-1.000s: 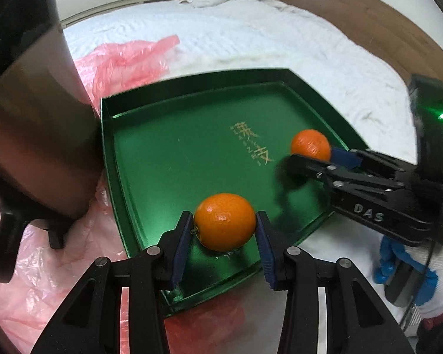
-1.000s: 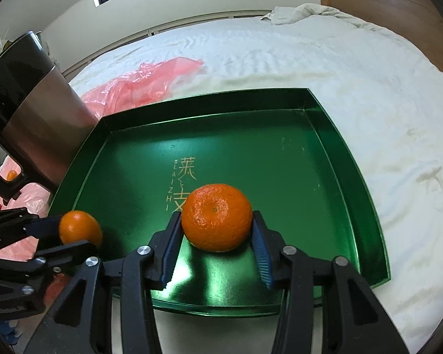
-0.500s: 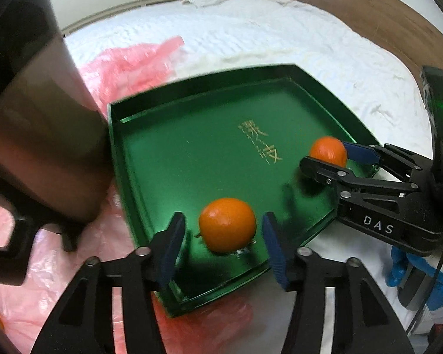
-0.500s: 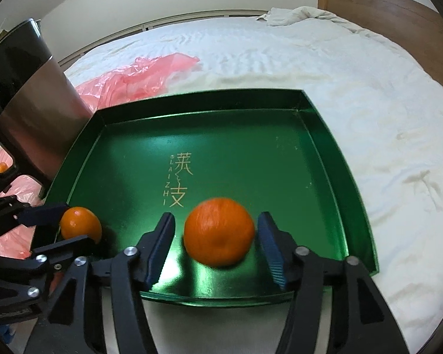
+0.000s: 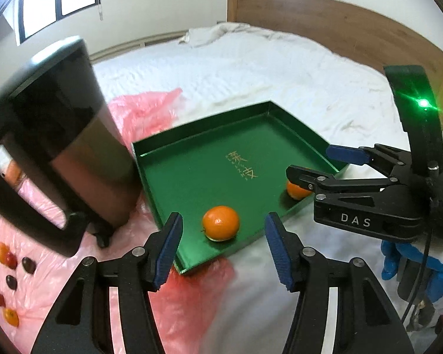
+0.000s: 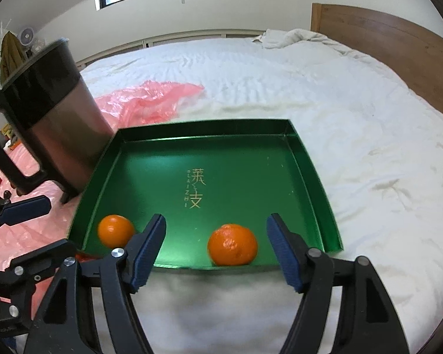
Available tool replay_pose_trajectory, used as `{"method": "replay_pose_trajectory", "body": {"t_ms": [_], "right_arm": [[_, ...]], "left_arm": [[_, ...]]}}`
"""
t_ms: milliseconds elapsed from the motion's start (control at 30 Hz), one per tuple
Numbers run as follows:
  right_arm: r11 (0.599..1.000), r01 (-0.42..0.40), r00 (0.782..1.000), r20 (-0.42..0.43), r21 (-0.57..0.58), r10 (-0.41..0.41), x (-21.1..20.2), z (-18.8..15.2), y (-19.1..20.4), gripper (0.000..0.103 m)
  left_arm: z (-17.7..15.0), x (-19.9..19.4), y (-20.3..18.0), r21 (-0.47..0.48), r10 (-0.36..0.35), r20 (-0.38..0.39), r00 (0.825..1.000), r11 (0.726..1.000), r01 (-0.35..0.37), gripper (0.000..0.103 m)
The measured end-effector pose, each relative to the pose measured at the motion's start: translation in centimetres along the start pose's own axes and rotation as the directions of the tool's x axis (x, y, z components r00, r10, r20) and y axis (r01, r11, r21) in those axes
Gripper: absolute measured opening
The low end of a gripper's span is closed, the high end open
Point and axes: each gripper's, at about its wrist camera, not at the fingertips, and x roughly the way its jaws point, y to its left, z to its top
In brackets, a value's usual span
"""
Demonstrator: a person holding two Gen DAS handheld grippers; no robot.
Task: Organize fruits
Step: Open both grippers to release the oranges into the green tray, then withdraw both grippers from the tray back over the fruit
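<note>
A green tray lies on the white bed. Two oranges rest in it near its front edge. One orange lies in front of my left gripper, which is open and empty, held back from the tray. The other orange lies in front of my right gripper, which is also open and empty. The right gripper also shows in the left wrist view, partly hiding its orange.
A black and steel kettle stands left of the tray. Pink plastic bags lie behind and under it. Several small fruits lie on the pink plastic at the left. A wooden headboard bounds the bed.
Both grippers opened, released their oranges onto the tray, and pulled back and up from it.
</note>
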Motion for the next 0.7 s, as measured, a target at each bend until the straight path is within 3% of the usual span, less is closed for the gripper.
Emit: {"method": "replay_pose_trajectory", "body": {"t_ms": [467,700], "right_arm": [[0.997,-0.057,0.997,0.058,-0.053,0.06,-7.5,-2.5,5.7,0.103],[0.995,-0.081,0.995,0.053,-0.061,0.084,-9.8,-3.9,8.0,0.103]], "left_arm": [[-4.2,-8.1,2.6,-0.039,0.052,-0.006,0.999,0.998,-0.052,0.052],[-6.1,-10.9,4.3,-0.086,0.092,0.016,0.996,0.992,-0.09,0.058]]}}
